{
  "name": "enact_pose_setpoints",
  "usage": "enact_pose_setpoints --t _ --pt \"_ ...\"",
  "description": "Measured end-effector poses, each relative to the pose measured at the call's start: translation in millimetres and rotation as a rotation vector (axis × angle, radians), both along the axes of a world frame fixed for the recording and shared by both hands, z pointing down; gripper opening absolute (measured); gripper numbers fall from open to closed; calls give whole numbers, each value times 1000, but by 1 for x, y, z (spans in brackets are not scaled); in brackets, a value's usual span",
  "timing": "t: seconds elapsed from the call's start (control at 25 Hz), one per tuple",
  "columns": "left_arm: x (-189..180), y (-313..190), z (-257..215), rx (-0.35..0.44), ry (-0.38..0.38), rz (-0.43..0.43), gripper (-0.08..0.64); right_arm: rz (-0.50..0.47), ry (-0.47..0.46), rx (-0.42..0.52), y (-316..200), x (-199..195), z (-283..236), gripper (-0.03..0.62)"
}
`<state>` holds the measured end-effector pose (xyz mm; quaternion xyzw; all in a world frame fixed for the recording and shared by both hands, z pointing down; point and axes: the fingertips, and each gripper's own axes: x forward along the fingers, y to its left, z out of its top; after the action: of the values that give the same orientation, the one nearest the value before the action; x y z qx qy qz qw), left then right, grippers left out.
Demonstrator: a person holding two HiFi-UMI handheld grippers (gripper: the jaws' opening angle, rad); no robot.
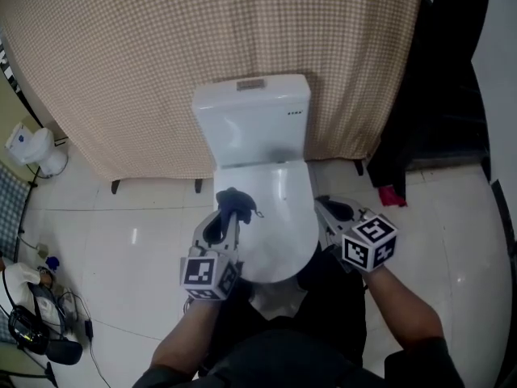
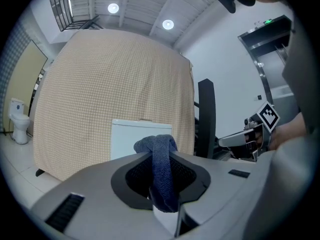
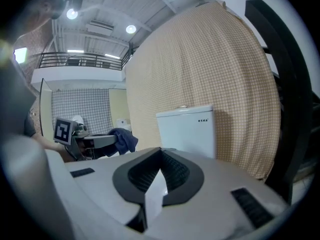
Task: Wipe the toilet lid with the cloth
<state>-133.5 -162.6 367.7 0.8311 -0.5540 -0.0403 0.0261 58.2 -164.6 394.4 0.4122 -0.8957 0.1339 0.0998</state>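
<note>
The white toilet has its lid (image 1: 279, 221) down in front of the tank (image 1: 252, 111). My left gripper (image 1: 231, 208) hangs over the lid's left side, shut on a dark blue cloth (image 1: 235, 200). In the left gripper view the cloth (image 2: 161, 171) is folded up between the jaws, with the tank (image 2: 131, 140) beyond. My right gripper (image 1: 325, 207) sits at the lid's right edge, shut with nothing in it. In the right gripper view its jaws (image 3: 154, 186) meet, and the left gripper (image 3: 92, 142) with the cloth (image 3: 124, 139) shows at the left.
A beige checked curtain (image 1: 202, 47) hangs behind the toilet. A second small toilet (image 1: 36, 150) stands at the far left. Cables and gear (image 1: 36, 318) lie on the floor at the lower left. Black furniture (image 1: 440, 87) and a red item (image 1: 391, 196) are at the right.
</note>
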Motion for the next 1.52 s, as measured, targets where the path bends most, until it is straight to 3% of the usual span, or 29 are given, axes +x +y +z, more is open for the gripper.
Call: enact_pose_setpoints --t 0.52,1.52 --pt "20 -68 78 -93 -85 -18 63 45 29 -69 -49 3 56 5" --pt "50 -111 155 -211 -130 2 64 108 68 -172 -89 12 142 5"
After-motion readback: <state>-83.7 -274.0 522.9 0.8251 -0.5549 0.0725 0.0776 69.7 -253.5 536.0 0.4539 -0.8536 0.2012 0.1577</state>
